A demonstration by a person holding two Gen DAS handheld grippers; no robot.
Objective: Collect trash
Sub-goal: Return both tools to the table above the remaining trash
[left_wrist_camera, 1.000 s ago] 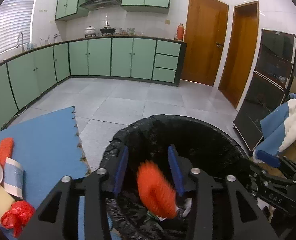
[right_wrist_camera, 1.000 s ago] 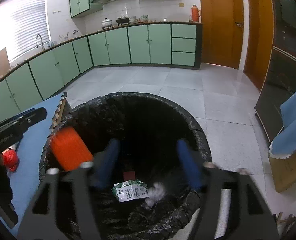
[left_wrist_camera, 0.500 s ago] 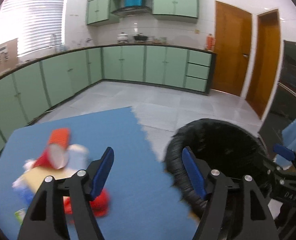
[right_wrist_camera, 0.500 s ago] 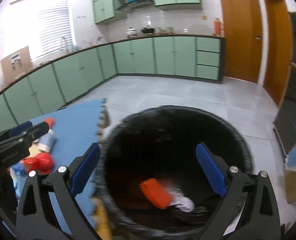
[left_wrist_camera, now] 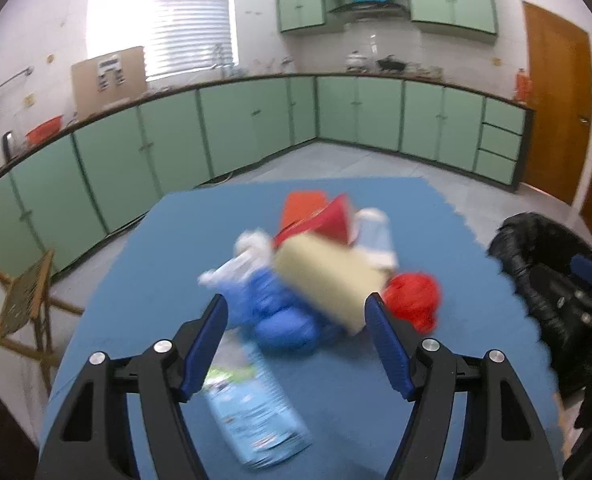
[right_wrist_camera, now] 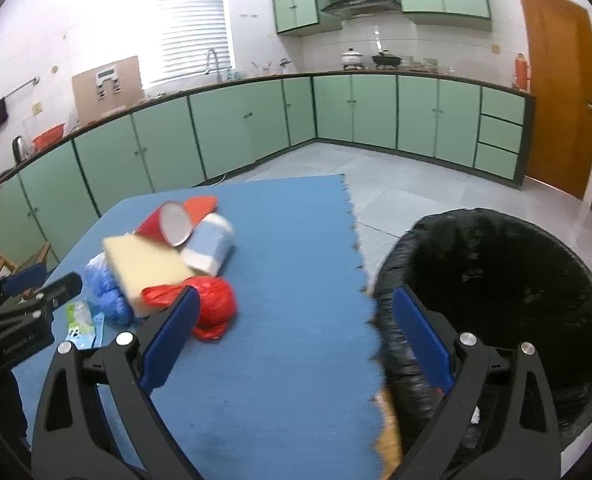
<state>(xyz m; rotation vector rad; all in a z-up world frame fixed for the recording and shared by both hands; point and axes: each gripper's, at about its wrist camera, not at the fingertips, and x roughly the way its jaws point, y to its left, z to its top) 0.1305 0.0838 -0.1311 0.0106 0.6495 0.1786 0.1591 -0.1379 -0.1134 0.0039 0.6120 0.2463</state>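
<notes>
Both claws gape wide, empty. Left claw [left_wrist_camera: 296, 340] should settle over the tan block [left_wrist_camera: 328, 280] (topmost, easiest), close squarely, then carry to the bin [right_wrist_camera: 508, 292].

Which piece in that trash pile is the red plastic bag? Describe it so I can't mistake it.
Find the blue foam mat beside the black-lined trash bin. On it lies one trash pile; the red plastic bag sits at the edge nearest the bin, against the tan box. Unlike the rigid red cup, it is crumpled and glossy.

Green cabinets [right_wrist_camera: 356, 116], grey tiled floor [right_wrist_camera: 396, 184], bright blinded window [right_wrist_camera: 194, 24], wooden door [right_wrist_camera: 556, 92]
</notes>
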